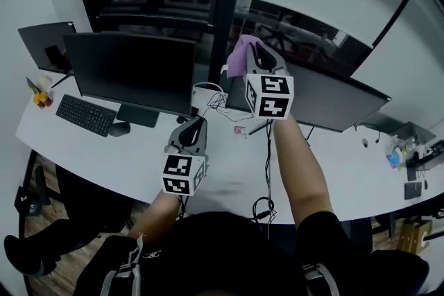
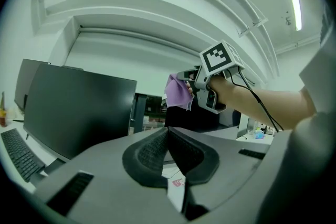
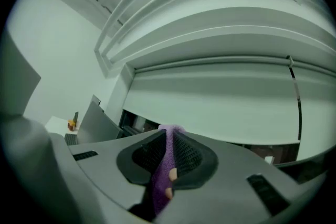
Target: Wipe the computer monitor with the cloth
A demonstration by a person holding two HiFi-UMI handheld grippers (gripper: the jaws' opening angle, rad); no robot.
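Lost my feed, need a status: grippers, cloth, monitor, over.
Right gripper shut on purple cloth, raised at top corner of right monitor. Left gripper shut, empty, low over desk. Nothing blocking screen.

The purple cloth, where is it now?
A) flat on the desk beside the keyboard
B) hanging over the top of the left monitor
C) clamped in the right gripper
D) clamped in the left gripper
C: the right gripper view shows the purple cloth pinched between the shut jaws of the right gripper, while the left gripper is shut on nothing.
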